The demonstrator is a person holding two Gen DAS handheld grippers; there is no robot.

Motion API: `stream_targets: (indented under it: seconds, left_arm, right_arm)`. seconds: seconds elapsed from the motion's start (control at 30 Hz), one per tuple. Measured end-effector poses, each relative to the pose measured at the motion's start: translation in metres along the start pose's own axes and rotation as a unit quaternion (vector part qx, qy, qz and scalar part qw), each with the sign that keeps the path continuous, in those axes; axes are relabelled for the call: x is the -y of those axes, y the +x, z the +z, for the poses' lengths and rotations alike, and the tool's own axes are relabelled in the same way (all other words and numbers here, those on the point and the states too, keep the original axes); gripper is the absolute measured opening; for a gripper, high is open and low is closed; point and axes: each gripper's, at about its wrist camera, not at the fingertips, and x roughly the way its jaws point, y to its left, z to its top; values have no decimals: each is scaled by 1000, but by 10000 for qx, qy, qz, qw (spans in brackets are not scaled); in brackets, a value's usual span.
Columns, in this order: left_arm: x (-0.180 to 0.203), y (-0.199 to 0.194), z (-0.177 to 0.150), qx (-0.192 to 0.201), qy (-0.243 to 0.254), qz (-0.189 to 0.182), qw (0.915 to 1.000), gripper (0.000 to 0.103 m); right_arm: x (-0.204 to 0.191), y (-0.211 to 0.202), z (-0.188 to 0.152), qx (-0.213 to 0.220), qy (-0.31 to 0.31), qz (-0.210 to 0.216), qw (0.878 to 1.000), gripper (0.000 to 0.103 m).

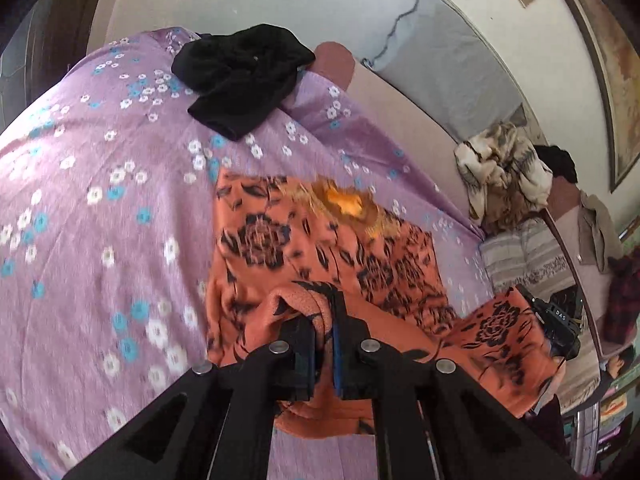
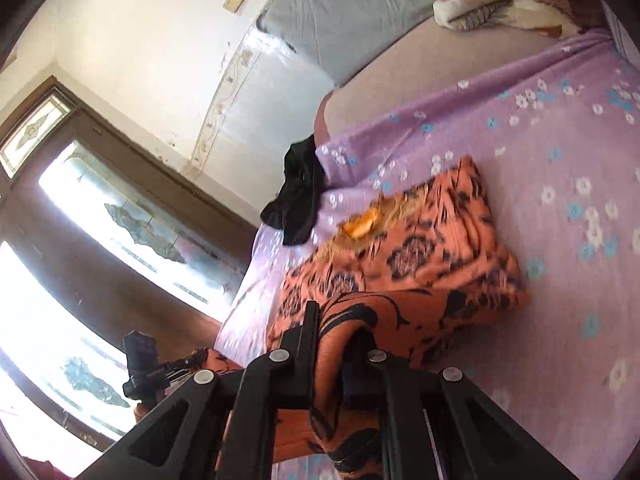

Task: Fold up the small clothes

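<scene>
An orange garment with a black flower print (image 1: 320, 240) lies on a purple flowered bedsheet (image 1: 100, 208), its gold embroidered neckline at the far end. My left gripper (image 1: 322, 320) is shut on a bunched fold of its near edge, lifted off the sheet. The right wrist view shows the same orange garment (image 2: 432, 256) with my right gripper (image 2: 340, 332) shut on another bunch of its near edge. The other gripper (image 1: 560, 320) shows at the right of the left wrist view, holding the orange cloth. A crumpled black garment (image 1: 244, 76) lies at the far end of the sheet.
A grey pillow (image 1: 444, 76) leans on the wall beyond the bed. A cream and brown patterned blanket (image 1: 500, 168) is heaped at the right. Striped cloth (image 1: 528, 260) and other clothes lie by the bed's side. A glazed wooden door (image 2: 100, 220) stands at the left of the right wrist view.
</scene>
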Motion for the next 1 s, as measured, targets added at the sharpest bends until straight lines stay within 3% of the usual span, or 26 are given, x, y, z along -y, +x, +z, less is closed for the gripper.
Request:
stream_targets:
  seconds: [0.1,0.17,0.2,0.23,0.27,0.33,0.43,0.5,0.6,0.63,0.7,0.77,0.83,1.0]
  left_arm:
    - [-24,55,66,155,-394,222,9989,16]
    - [-45,92,85,38,-799,682,9945,25]
    - [-54,105,84,-36,-954,1112,9892,25]
    - [-61,113,78,-65,-999,1366,9856,25]
    - [-66,116,69,-17,-996,1446,9845,25]
    - [-73,113,43,108,-1008,1644,9812,25]
    - [-78,95,6,328,-1133,1941,9739,30]
    - [-71,84,-8,386,-1183,2097,9698,33]
    - [-49,68,-25,387,-1391,1794,9731,41]
    - [-40,62,-36,488,-1427,1571,9760,51]
    - [-20,60,-54,566,-1319,1261,9816,68]
    - [-8,72,-63,366,-1206,918,9878,69]
    - [-3,92,-61,-77,-1169,567,9915,70]
    - [-19,118,-68,-427,-1844,112,9819,70]
  right_arm:
    - [33,39,66,592,722,-430,9947,11]
    - [71,74,95,882,1347,-718,9843,19]
    - [89,90,103,873,1627,-848,9791,38]
    - [104,103,104,833,1890,-1154,9716,67]
    - [118,109,99,823,2190,-1377,9624,75]
    - [141,111,79,776,2507,-1397,9548,76]
    - [162,95,47,603,2200,-1709,9585,75]
    - [170,79,28,738,2044,-1397,9660,75]
    - [167,70,20,657,2400,-1048,9629,76]
    - [162,71,18,507,2481,-780,9643,76]
    - [141,71,10,377,2302,-975,9675,76]
    - [125,70,-3,374,2108,-1199,9694,76]
    - [121,68,-19,374,2299,-1135,9659,76]
    - [117,72,-49,415,3171,-491,9462,76]
